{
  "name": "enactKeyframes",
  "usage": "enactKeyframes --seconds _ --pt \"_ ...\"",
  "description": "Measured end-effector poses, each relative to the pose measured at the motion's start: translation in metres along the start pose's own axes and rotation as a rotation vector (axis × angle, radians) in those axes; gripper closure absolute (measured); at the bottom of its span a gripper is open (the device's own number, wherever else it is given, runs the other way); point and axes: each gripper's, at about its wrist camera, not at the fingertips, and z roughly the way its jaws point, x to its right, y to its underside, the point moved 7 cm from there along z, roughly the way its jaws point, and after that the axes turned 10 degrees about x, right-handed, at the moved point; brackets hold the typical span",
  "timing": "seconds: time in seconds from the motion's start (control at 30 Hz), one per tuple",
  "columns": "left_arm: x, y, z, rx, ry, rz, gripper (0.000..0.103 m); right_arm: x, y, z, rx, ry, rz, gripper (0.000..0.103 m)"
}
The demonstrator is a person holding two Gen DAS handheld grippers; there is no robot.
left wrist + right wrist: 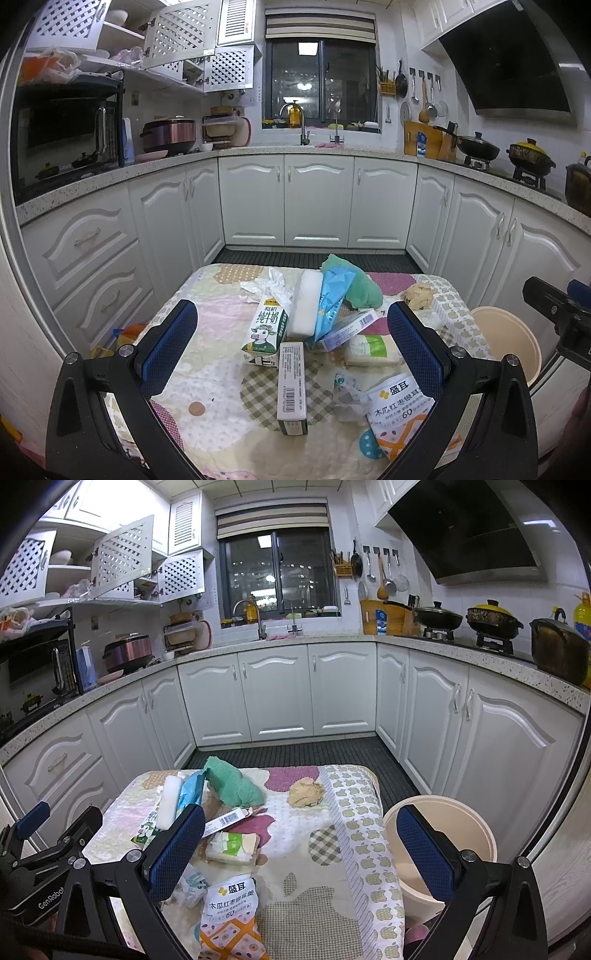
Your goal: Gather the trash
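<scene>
The left hand-held gripper (291,349) hangs above the near end of the surface (218,373) with its blue pads spread wide and nothing between them. Under it lies the trash: a milk carton (265,334) standing at a tilt, a long narrow box (292,387) lying flat just in front of it, a crumpled wrapper (347,397) and a printed snack bag (397,413) to the right. Farther back sit a white foam block (304,304), a blue packet (332,302) leaning on it, a green cloth (356,282), crumpled white paper (275,286) and a tan paper wad (419,295).

The right hand-held gripper (301,849) is also open and empty — one pad over the surface's near left part, the other over the beige bin (467,821), which stands on the floor just beside the surface's right edge. A small green-and-white pack (232,845) lies between the pads, near the left one.
</scene>
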Motion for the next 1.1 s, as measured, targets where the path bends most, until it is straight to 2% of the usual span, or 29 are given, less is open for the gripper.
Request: enactKeyframes --seconds 1.1 --pt "0.0025 0.0067 0.0019 -0.032 0.003 -0.006 0.001 0.0055 0.0053 0.0021 -0.021 -0.001 0.008 0.000"
